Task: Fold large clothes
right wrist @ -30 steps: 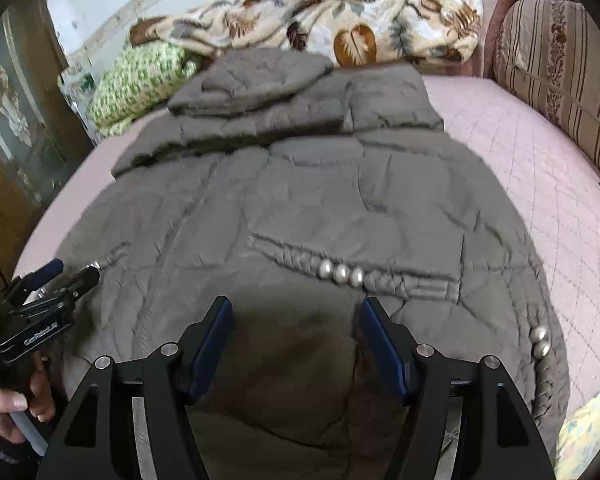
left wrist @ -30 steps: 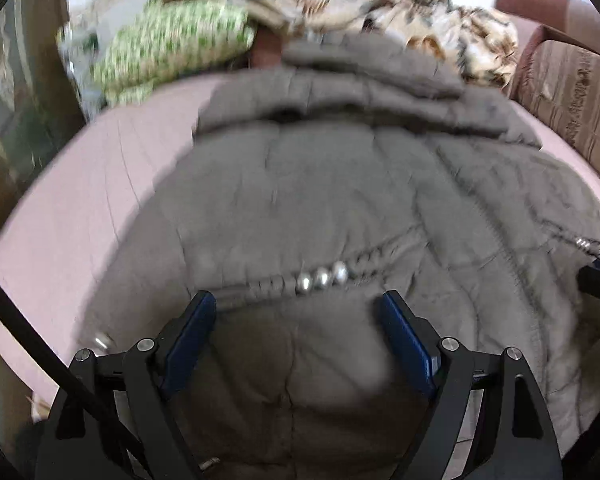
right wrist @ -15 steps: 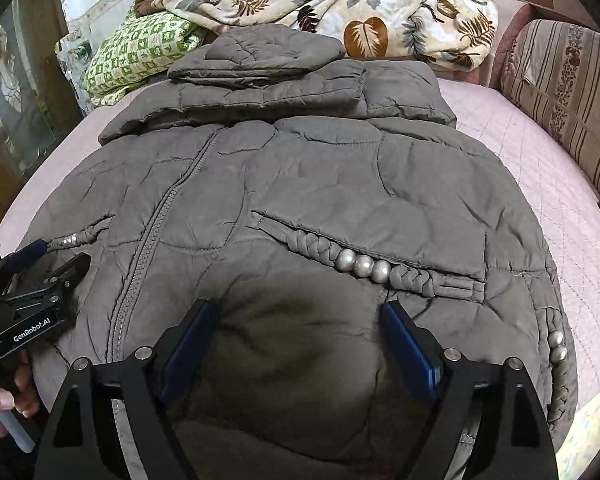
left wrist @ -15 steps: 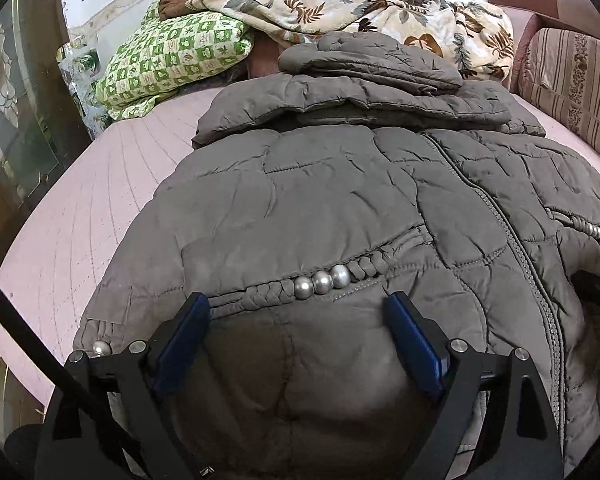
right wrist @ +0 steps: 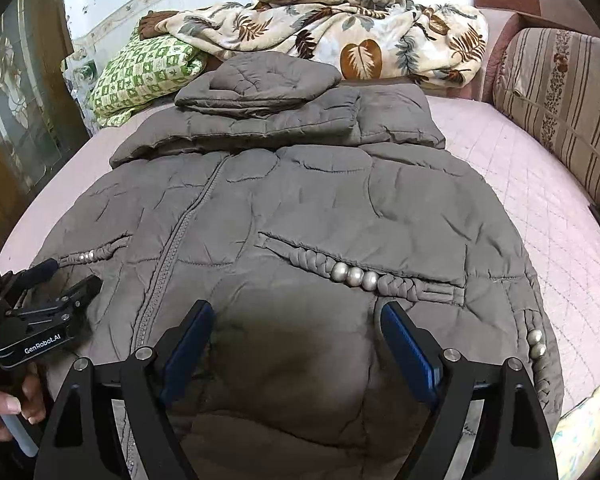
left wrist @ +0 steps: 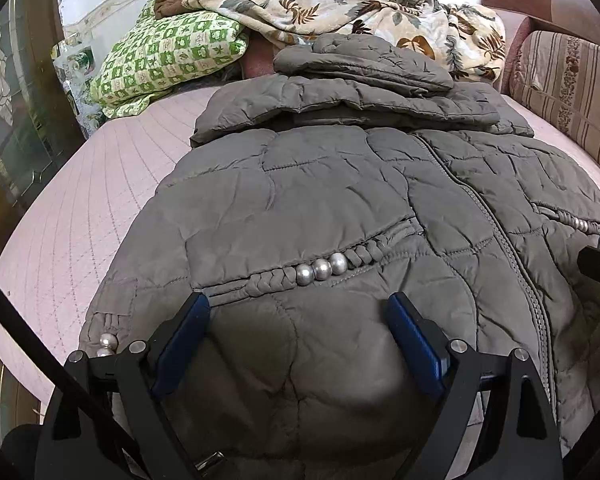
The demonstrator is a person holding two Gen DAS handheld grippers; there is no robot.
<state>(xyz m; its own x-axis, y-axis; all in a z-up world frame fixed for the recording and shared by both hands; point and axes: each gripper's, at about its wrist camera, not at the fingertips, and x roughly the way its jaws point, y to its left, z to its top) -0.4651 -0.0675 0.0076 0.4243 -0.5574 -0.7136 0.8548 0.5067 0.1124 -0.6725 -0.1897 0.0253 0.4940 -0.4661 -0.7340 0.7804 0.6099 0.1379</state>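
Note:
A grey quilted puffer jacket (left wrist: 340,200) lies front up on the pink bed (left wrist: 80,208), zipped, with its sleeves folded across the chest and the hood (left wrist: 360,60) laid on top. Braided pocket trims carry silver beads (left wrist: 322,268). My left gripper (left wrist: 298,308) hovers open over the jacket's lower left part, nothing between its blue pads. My right gripper (right wrist: 298,312) hangs open over the lower right part (right wrist: 320,208), just below the beaded pocket. The left gripper (right wrist: 70,276) also shows at the left edge of the right wrist view, held by a hand (right wrist: 4,412).
A green checked pillow (left wrist: 172,60) and a leaf-print blanket (left wrist: 360,8) lie at the head of the bed. A striped sofa cushion (left wrist: 568,88) borders the right side. A glass-fronted cabinet (left wrist: 12,120) stands on the left.
The right gripper's jaws have spread wider; the left ones widened slightly. The left wrist view went from blurred to sharp. Both grippers stay over the jacket's lower part.

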